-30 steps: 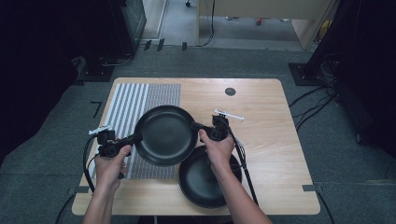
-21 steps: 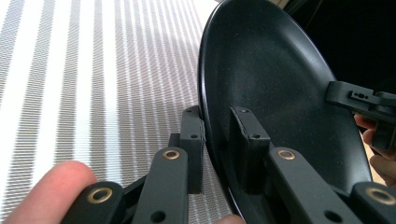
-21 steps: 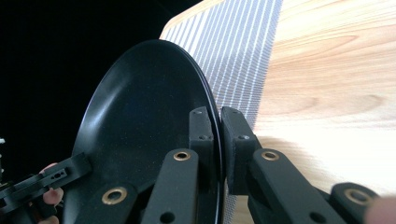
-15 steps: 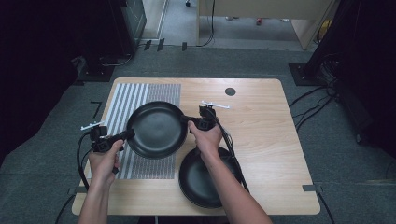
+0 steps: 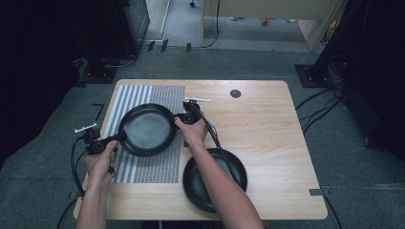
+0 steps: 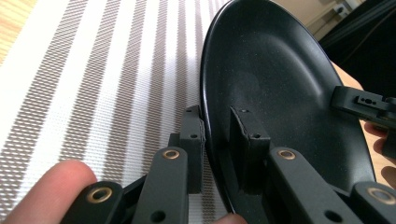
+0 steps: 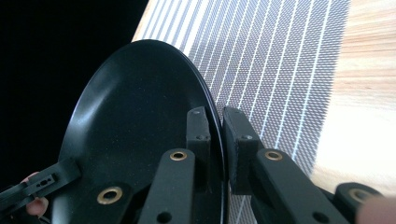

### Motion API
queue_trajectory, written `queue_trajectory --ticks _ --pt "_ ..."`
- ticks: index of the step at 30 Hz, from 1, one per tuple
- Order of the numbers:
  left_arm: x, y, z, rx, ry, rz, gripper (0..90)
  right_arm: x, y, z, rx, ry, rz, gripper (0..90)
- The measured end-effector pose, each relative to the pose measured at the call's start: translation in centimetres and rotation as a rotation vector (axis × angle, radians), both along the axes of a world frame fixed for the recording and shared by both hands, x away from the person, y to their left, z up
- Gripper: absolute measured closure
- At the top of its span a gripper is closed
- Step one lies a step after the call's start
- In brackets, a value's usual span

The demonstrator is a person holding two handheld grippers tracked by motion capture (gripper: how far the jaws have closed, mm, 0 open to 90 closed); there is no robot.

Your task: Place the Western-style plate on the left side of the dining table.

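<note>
Grippers clamp a black plate from opposite sides over the striped placemat, which covers the left part of the wooden table. In the high view the left gripper meets the plate's left edge, its handle wrapped by the person's left hand near the table's left border. The right gripper meets the plate's right edge, held by the right hand, whose forearm crosses over a second black plate lying on the bare wood near the front edge.

In the left gripper view the left gripper's jaws stand on either side of the plate's rim, one against the underside and one against the inner face, pinching it; the placemat lies beyond, and the other gripper's tip shows at the far rim. In the right gripper view the right gripper's jaws are pressed together on the plate's rim in the same way, with the placemat and table behind. I cannot tell whether the plate touches the mat or is lifted slightly off it.

A small dark round disc sits on the table towards the far edge.
</note>
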State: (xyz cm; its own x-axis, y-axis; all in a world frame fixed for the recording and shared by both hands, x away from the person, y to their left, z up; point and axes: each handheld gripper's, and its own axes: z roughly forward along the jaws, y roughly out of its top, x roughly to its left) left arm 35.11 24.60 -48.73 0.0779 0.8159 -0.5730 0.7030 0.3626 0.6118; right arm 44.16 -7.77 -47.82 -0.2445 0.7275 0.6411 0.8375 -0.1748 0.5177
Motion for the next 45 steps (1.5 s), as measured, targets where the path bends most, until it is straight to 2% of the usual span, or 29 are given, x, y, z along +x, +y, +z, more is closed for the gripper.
queue_trajectory --ticks 3,6,14,27,36,42,45 --pt "0.2 0.1 -0.4 0.000 0.007 0.013 76.5 0.6 0.3 -0.4 -0.005 0.008 0.005 82.0" --pt "0.4 0.3 -1.2 -0.017 0.021 0.047 76.2 1.5 1.0 -0.7 -0.027 0.020 0.015 81.9" --pt "0.9 0.4 -2.1 -0.059 0.032 0.061 76.0 2.7 1.4 -0.9 -0.051 0.019 0.026 82.3" --pt "1.3 0.3 -2.4 -0.066 0.023 0.078 75.5 4.5 1.6 -1.0 -0.045 0.005 0.051 82.4" --pt "1.7 0.0 -3.2 -0.045 0.053 0.064 74.4 5.2 1.7 -2.0 -0.071 0.011 0.052 81.9" --pt "1.6 -0.3 -3.2 -0.018 0.040 0.069 74.5 5.3 1.8 -2.7 -0.071 0.017 0.050 81.0" --pt "1.5 -0.6 -3.1 0.025 0.022 0.059 73.0 5.3 1.8 -3.1 -0.084 0.026 0.047 80.0"
